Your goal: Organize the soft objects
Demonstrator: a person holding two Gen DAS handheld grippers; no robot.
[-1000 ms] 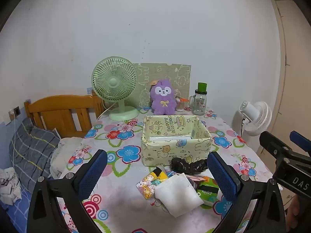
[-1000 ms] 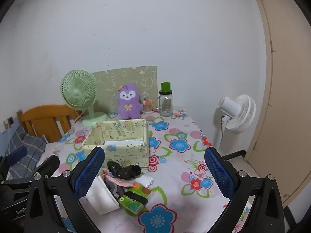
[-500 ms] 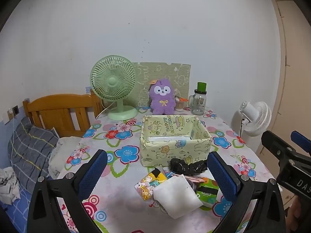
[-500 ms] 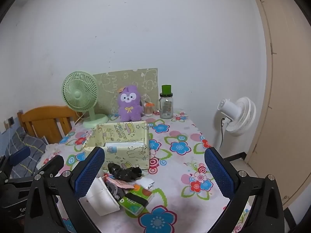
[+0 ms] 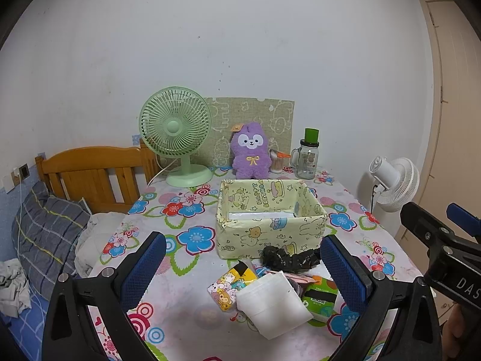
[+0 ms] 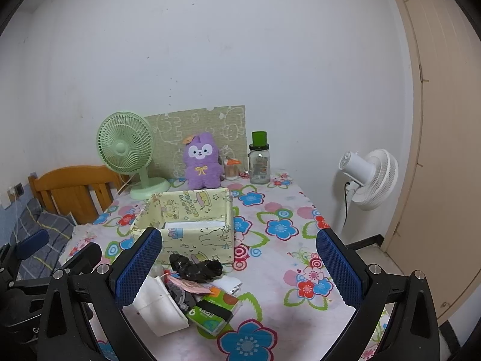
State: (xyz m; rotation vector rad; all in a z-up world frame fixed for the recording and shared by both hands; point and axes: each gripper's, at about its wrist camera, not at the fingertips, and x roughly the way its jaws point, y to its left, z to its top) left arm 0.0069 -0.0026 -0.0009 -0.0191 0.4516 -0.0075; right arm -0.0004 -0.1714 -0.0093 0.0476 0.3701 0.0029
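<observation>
Both tools wide open, nothing held: left tool (image 5: 240, 266) and right tool (image 6: 239, 260) hover over the near edge of the worktop (image 5: 192, 307), above the pile but not touching it.

Landmark: the yellow box (image 5: 270, 225), mid-worktop.

- Inside the box: something flat and white on the bottom; can't tell what. Otherwise looks unfilled.
- Just in front of the box, touching its front wall: black bundle (image 5: 290, 257), crumpled, looks like a bag or cloth.
- Further in front of the box, one loose heap: white pad (image 5: 273, 303), cartoon pack (image 5: 230, 285), green tissue pack (image 5: 320, 299), plus a pink and grey item partly buried under them.
- Behind the box: purple plush (image 5: 251, 155), upright against the wall board, between the green fan (image 5: 176, 126) and the jar (image 5: 308, 159).

Progress, my read: barely started. Every loose soft item sits outside the box. Left to do: whole heap, black bundle, maybe the plush.
</observation>
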